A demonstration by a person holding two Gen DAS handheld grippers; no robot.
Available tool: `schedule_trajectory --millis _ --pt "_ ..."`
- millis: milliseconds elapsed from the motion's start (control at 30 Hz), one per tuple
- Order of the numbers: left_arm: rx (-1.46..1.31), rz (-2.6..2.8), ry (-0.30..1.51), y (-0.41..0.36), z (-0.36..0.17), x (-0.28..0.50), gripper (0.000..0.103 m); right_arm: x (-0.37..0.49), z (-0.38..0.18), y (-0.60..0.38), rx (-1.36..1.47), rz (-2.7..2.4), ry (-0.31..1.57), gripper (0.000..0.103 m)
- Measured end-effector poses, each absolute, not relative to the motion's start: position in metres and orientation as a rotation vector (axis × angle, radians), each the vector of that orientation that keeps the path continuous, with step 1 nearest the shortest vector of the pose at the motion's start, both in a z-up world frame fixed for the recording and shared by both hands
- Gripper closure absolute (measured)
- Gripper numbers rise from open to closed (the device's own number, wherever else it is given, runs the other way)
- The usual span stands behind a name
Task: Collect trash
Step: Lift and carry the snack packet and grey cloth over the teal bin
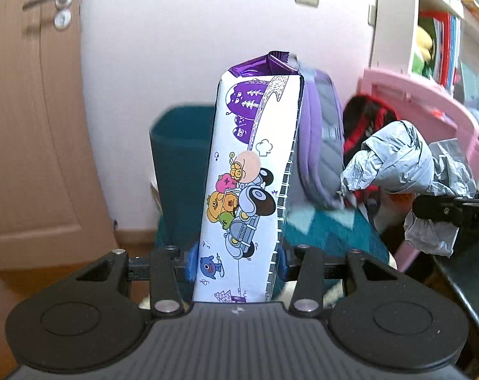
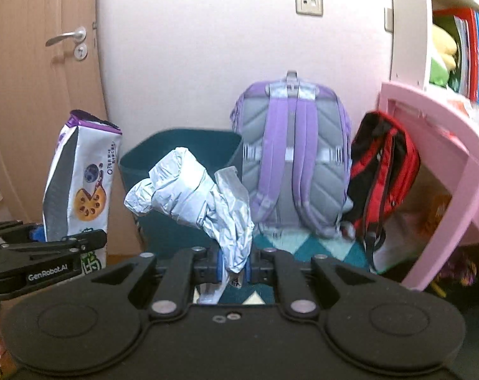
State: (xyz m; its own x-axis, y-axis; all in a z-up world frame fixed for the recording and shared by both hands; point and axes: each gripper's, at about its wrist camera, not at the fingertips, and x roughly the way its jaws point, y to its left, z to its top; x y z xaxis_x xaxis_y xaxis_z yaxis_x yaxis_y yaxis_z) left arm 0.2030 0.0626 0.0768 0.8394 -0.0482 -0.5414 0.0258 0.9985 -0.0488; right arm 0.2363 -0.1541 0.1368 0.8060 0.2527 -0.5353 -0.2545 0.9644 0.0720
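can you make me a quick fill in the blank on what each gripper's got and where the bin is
1. The left gripper holds a tall snack packet whose top end is coloured ____.
2. The right gripper has its jaws shut on a crumpled ____ wrapper.
3. The teal bin stands on the floor beside a ____ backpack.

Missing words: purple; silver; lilac

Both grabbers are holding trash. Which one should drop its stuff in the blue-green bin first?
Probably the right gripper: its crumpled silver wrapper hangs directly before the teal bin. The left gripper with the tall snack bag sits further left.
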Motion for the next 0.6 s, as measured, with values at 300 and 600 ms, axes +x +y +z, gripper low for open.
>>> schedule_trajectory --millis 300,600 --pt "-0.021 -0.029 0.518 0.071 0.121 0.259 0.059 0.298 0.154 -0.118 -0.054 0.239 0.563 0.092" --pt "0.001 -0.003 0.498 0.087 0.150 0.336 0.058 0.362 0.148 -0.077 -0.110 0.237 0.537 0.092"
